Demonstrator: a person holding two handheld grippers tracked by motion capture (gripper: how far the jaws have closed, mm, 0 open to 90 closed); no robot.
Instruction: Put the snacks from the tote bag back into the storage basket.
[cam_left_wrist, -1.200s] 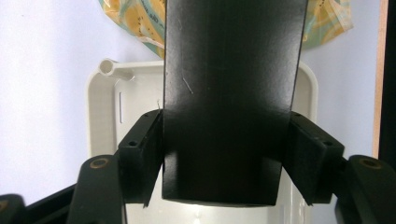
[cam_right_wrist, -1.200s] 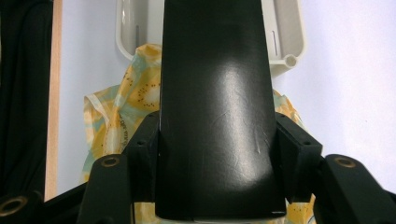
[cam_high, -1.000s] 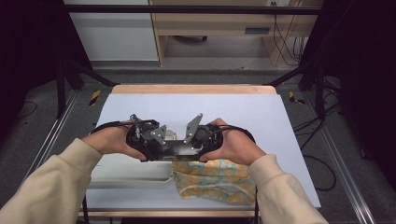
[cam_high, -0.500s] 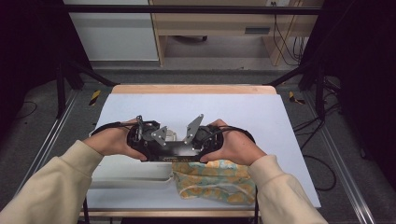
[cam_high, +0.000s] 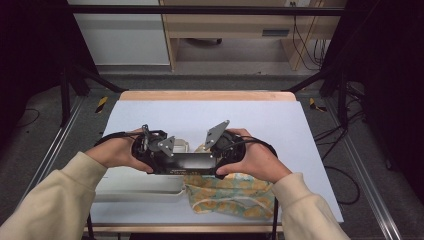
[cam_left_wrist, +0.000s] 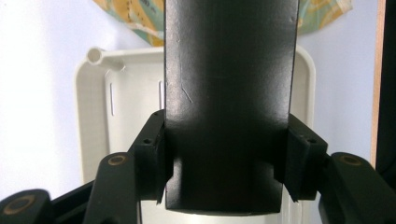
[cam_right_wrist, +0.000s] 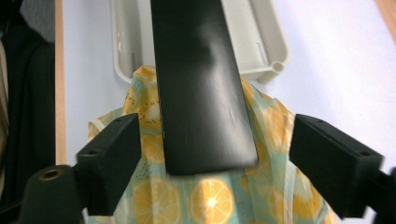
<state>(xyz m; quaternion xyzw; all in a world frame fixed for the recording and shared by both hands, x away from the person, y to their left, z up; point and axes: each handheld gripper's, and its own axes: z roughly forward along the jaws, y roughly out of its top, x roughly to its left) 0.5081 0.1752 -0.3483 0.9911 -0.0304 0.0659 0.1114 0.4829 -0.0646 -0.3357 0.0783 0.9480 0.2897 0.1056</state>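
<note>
1. A flat black bar is held level above the near part of the desk, between the two tools, over a cream tray and a lemon-print cloth.
2. The left tool is pinched on one end of the bar – its pads are pressed against both long edges, as seen in the left gripper view.
3. The right tool has just been opened: its jaws stand spread, with the other end of the bar between them but clear gaps on both sides, so nothing is gripped there.
4. The step in hand is judged to be a handover of the bar to the left tool alone. The left pinch should be kept firm and the wrist steady, since the bar's full length now hangs from one end and may droop.
5. The right tool is best drawn straight back along the bar's line, so that neither pad brushes an edge and twists it.
6. The tray lies just under the bar – a lowering should be kept level.
</note>
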